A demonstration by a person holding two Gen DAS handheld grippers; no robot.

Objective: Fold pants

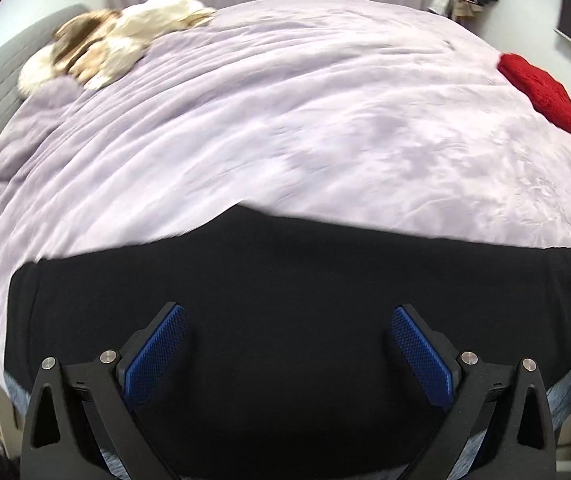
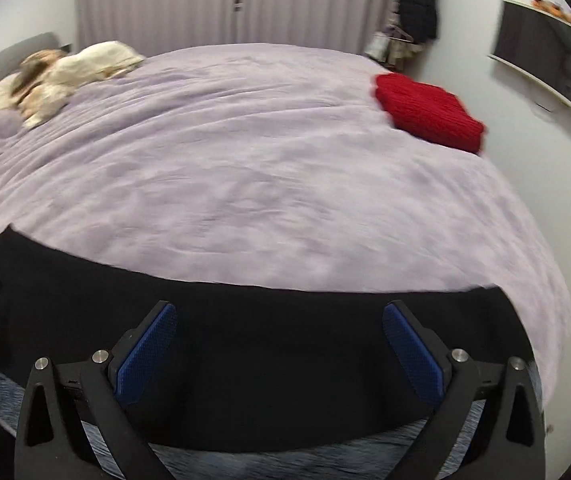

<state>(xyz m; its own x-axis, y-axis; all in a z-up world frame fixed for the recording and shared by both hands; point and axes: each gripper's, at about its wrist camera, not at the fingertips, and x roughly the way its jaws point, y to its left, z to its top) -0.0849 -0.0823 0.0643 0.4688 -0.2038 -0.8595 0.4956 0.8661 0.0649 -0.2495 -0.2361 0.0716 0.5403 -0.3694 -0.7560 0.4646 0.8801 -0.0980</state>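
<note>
Lavender bed (image 1: 285, 120), black pants (image 1: 285, 300) along near edge

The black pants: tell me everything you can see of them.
The black pants are a plain, matte, soft-looking dark fabric with no visible pattern, seams or pockets. They lie spread flat and wide across the near edge of the bed, on the lilac blanket, reaching almost from side to side in both wrist views. Their far edge runs uneven, with a raised bump toward the left. Both the left gripper and right gripper hang open over them; whether the fingers touch the cloth cannot be told.
</note>
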